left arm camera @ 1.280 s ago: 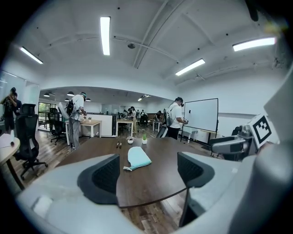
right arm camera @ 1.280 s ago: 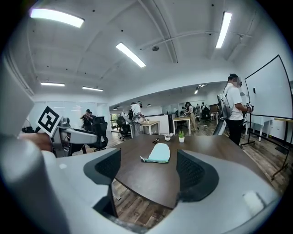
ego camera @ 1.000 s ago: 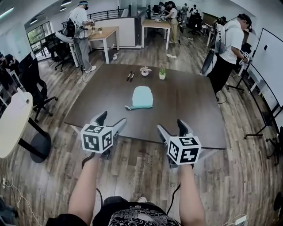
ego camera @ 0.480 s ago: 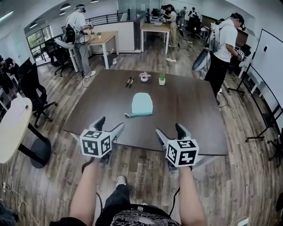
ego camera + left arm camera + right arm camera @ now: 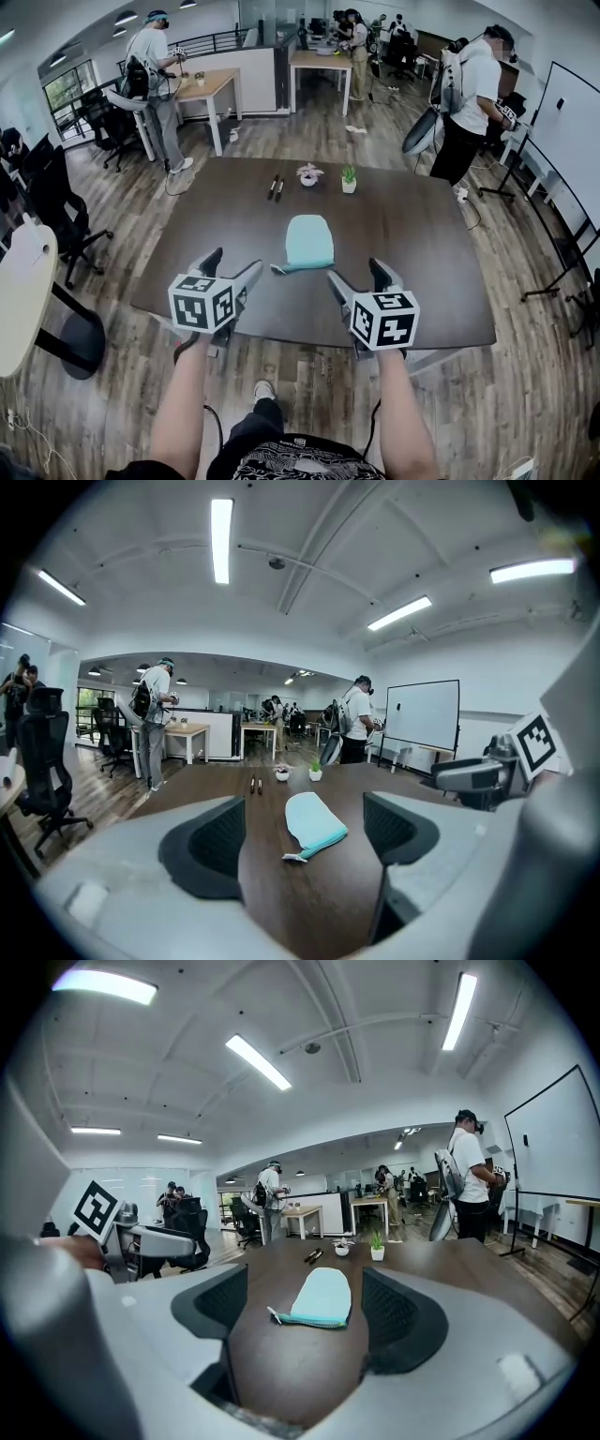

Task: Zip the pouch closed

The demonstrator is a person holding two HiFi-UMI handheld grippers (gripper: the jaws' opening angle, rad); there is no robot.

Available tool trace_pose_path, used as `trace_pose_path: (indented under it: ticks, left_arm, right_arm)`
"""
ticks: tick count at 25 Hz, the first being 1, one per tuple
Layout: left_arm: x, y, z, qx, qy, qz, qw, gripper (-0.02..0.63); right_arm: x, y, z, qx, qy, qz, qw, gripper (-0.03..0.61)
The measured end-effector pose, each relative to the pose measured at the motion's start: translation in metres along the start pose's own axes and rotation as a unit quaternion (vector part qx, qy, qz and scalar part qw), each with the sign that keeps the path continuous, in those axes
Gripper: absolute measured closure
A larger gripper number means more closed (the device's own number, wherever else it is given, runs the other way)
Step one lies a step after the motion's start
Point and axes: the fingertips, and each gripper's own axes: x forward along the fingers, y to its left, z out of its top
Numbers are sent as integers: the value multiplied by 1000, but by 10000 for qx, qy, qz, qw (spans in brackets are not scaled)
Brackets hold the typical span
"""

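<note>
A light teal pouch [image 5: 309, 242] lies flat in the middle of the dark brown table [image 5: 412, 244], its zipper edge and a white pull tab [image 5: 277, 271] facing me. My left gripper [image 5: 229, 273] hovers open over the table's near edge, left of the pouch. Over the same edge, to the pouch's right, my right gripper [image 5: 358, 280] is open too. Both are short of the pouch and hold nothing. The pouch [image 5: 313, 821] shows between the jaws in the left gripper view, and the pouch [image 5: 320, 1298] also lies ahead in the right gripper view.
Two dark markers [image 5: 275, 187], a small white pot with a plant [image 5: 308, 174] and a small green plant [image 5: 349, 178] stand at the table's far side. People stand beyond the table, one close to its far right corner [image 5: 469, 94]. Office chairs [image 5: 56, 202] are at the left.
I have stepped closer to the table: both grippers now reach over its near edge, nearer the pouch. Both stay open.
</note>
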Motion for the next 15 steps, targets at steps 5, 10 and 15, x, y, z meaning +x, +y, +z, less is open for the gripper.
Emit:
trace_pose_path:
  ticks: [5, 10, 15]
  left_arm:
    - [34, 39, 22, -6, 16, -196, 9998, 216]
    - [61, 69, 29, -39, 78, -399, 9992, 216]
    - [81, 90, 31, -62, 124, -585, 9982, 216]
  right_arm:
    - [44, 4, 22, 21, 4, -175, 9998, 207]
    - [79, 8, 32, -3, 108, -361, 9993, 207]
    - [104, 12, 36, 7, 174, -521, 9985, 207]
